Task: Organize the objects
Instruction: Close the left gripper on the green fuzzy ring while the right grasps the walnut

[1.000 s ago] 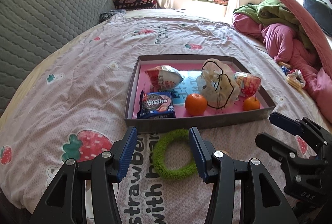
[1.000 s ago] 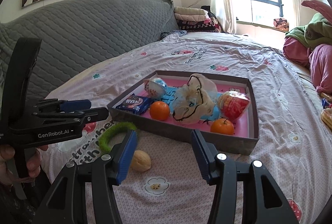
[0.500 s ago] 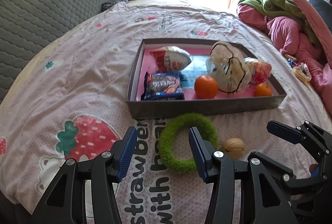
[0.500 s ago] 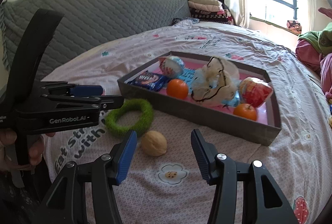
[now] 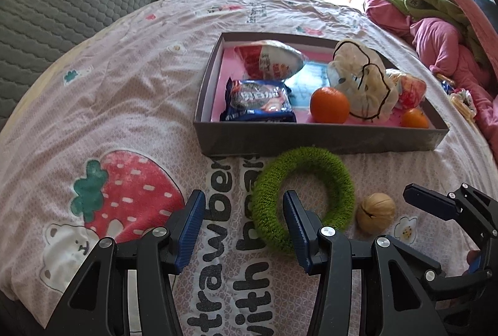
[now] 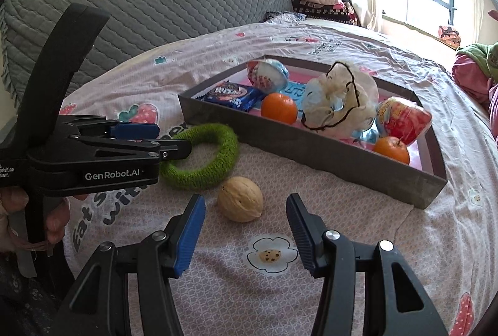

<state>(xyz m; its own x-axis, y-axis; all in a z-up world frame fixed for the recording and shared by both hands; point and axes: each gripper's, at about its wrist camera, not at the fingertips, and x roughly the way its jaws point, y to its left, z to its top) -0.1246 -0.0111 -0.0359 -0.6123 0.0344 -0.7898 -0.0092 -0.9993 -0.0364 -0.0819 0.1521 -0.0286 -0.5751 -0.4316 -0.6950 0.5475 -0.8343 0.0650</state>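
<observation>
A fuzzy green ring (image 5: 303,161) lies on the bedspread just in front of a grey tray (image 5: 311,138). My left gripper (image 5: 242,203) is open; the ring's near left rim sits between its fingers, untouched by the pads. A walnut (image 6: 239,199) rests to the right of the green ring (image 6: 202,155). It lies just ahead of my right gripper (image 6: 245,213), in line with the gap, and that gripper is open and empty. The walnut (image 5: 376,213) and right gripper (image 5: 435,205) also show in the left wrist view, the left gripper (image 6: 172,138) in the right wrist view.
The tray (image 6: 311,146) holds two oranges (image 5: 329,105), a blue cookie pack (image 5: 258,102), snack bags and a white plastic bag (image 5: 361,80). A grey quilted headboard (image 6: 155,2) stands on the left. Piled pink and green bedding (image 5: 435,24) lies on the right.
Both grippers have sunk and come closer to the bed. The ring now reaches between the left fingers and the walnut sits before the right ones. Jaw widths are unchanged.
</observation>
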